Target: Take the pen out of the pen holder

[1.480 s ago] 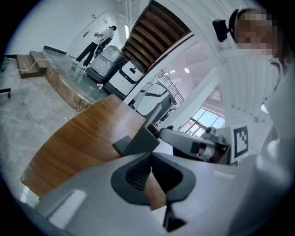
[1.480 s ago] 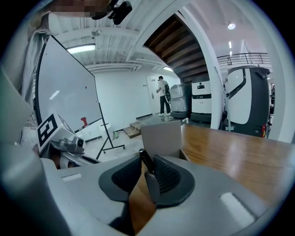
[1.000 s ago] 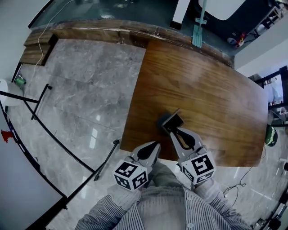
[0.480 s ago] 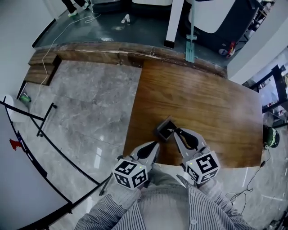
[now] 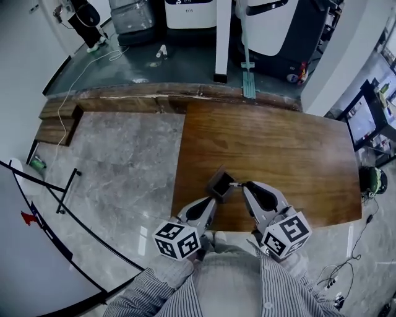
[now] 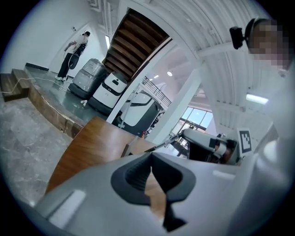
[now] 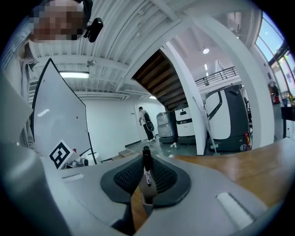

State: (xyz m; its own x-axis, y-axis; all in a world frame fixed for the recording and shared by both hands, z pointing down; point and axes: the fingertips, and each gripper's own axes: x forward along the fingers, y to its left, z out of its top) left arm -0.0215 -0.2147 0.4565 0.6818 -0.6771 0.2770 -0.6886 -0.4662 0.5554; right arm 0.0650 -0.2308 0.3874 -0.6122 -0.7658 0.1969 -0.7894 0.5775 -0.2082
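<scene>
The dark square pen holder (image 5: pixel 219 183) stands near the front edge of the wooden table (image 5: pixel 278 142). My right gripper (image 5: pixel 244 186) is just right of it, shut on the pen (image 5: pixel 234 184). In the right gripper view the black pen (image 7: pixel 147 171) stands upright between the pads, and that gripper (image 7: pixel 146 180) is raised above the table. My left gripper (image 5: pixel 213 200) sits just in front of the holder with its jaws shut and nothing in them. In the left gripper view the gripper (image 6: pixel 150 159) faces the holder's edge (image 6: pixel 127 146), with the pen (image 6: pixel 166 142) slanting above it.
Grey marble floor (image 5: pixel 117 161) lies left of the table, with a wooden step (image 5: pixel 124 102) behind it. Large white machines (image 5: pixel 192 12) stand at the back. A whiteboard on a black stand (image 5: pixel 37 247) is at the left. Cables (image 5: pixel 346 272) lie on the floor at the right.
Both grippers have risen. The right gripper was down at the holder's mouth; it has lifted away to the right with the pen in it.
</scene>
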